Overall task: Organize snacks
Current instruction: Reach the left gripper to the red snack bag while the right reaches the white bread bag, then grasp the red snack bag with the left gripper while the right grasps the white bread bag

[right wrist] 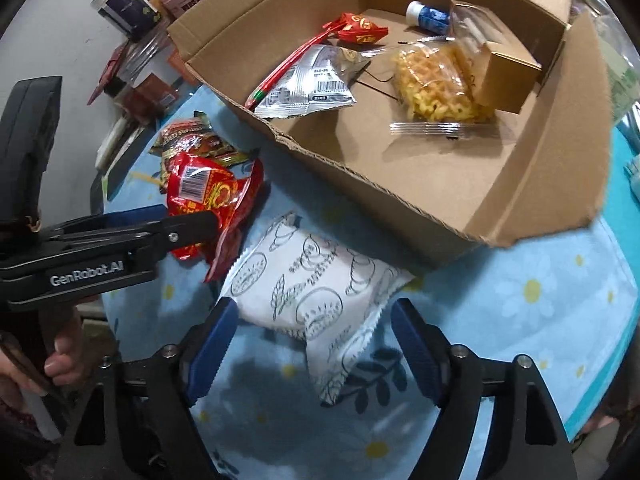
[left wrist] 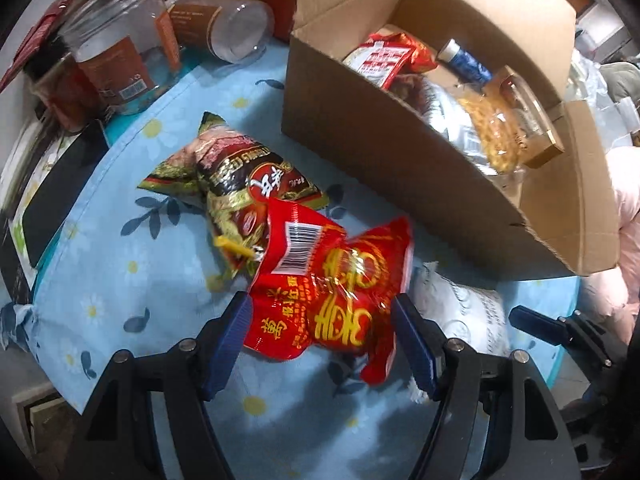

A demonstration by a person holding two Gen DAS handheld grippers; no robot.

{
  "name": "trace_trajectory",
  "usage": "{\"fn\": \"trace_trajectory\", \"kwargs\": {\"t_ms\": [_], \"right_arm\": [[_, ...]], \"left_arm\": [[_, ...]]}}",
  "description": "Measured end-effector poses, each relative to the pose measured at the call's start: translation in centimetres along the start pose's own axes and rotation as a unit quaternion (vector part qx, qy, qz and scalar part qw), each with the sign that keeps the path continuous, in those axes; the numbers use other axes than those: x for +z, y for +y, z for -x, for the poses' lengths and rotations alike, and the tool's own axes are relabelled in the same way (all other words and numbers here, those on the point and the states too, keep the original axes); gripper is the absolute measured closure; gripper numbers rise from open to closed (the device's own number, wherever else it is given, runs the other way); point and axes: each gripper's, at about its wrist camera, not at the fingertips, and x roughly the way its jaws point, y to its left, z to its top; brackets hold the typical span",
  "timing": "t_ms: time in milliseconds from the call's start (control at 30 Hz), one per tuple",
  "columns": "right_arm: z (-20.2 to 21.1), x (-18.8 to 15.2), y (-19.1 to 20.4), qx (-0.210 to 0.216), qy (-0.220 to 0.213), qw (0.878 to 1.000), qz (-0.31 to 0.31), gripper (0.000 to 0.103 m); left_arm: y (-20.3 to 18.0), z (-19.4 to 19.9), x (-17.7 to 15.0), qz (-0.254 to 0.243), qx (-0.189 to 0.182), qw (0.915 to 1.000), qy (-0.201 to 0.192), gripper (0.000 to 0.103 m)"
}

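Observation:
A red snack packet (left wrist: 332, 280) with a barcode lies on the blue flowered cloth, partly over a dark gold-trimmed packet (left wrist: 240, 176). My left gripper (left wrist: 320, 304) points down over the red packet, its jaws open on either side and not pressing. In the right wrist view the left gripper (right wrist: 208, 220) reaches over the red packet (right wrist: 200, 188) from the left. A white printed packet (right wrist: 312, 280) lies in front of the cardboard box (right wrist: 420, 176). My right gripper (right wrist: 314, 306) is open above the white packet, its pads apart from it.
The open box holds a waffle bag (right wrist: 436, 84), a silver packet (right wrist: 308, 84), a small red packet (right wrist: 360, 28), a blue-white bottle (right wrist: 428, 16) and a small brown carton (right wrist: 508, 76). Clear plastic jars (left wrist: 116, 48) crowd the far left. A hand (right wrist: 60, 352) grips the left handle.

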Motion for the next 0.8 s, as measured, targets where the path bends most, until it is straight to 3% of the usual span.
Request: {"fn": "trace_trajectory", "kwargs": {"t_ms": [167, 300, 400, 533, 633, 700, 767, 800], "right_arm": [[-1.2, 0.7, 0.1, 0.006, 0.002, 1.0, -0.003, 0.019], [-2.0, 1.3, 0.0, 0.0, 0.008, 1.0, -0.009, 0.019], [-3.1, 1.1, -0.4, 0.002, 0.04, 0.999, -0.027, 0.019], [-3.1, 0.5, 0.3, -0.014, 0.037, 0.999, -0.003, 0.02], [-3.0, -0.3, 0.8, -0.032, 0.038, 0.999, 0.007, 0.03], [-2.9, -0.6, 1.0, -0.04, 0.039, 0.998, 0.014, 0.034], [-2.9, -0.9, 1.4, -0.042, 0.04, 0.998, 0.02, 0.036], [-3.0, -1.0, 1.4, -0.043, 0.042, 0.998, 0.029, 0.037]], "left_arm": [[0.0, -1.2, 0.9, -0.007, -0.008, 0.9999, 0.009, 0.027], [-0.1, -2.8, 1.1, 0.003, -0.036, 0.9985, 0.042, 0.025], [-1.0, -3.0, 1.1, -0.018, -0.02, 0.9989, 0.038, 0.025], [-1.7, -3.0, 1.0, -0.033, -0.006, 0.9991, 0.025, 0.025], [-1.8, -2.8, 0.3, -0.035, 0.001, 0.9993, 0.014, 0.025], [-2.2, -2.6, -0.5, -0.045, 0.004, 0.9989, 0.016, 0.029], [-2.4, -2.2, -0.8, -0.048, -0.012, 0.9986, 0.018, 0.052], [-2.5, -2.2, -0.9, -0.043, -0.022, 0.9986, 0.021, 0.056]]}}
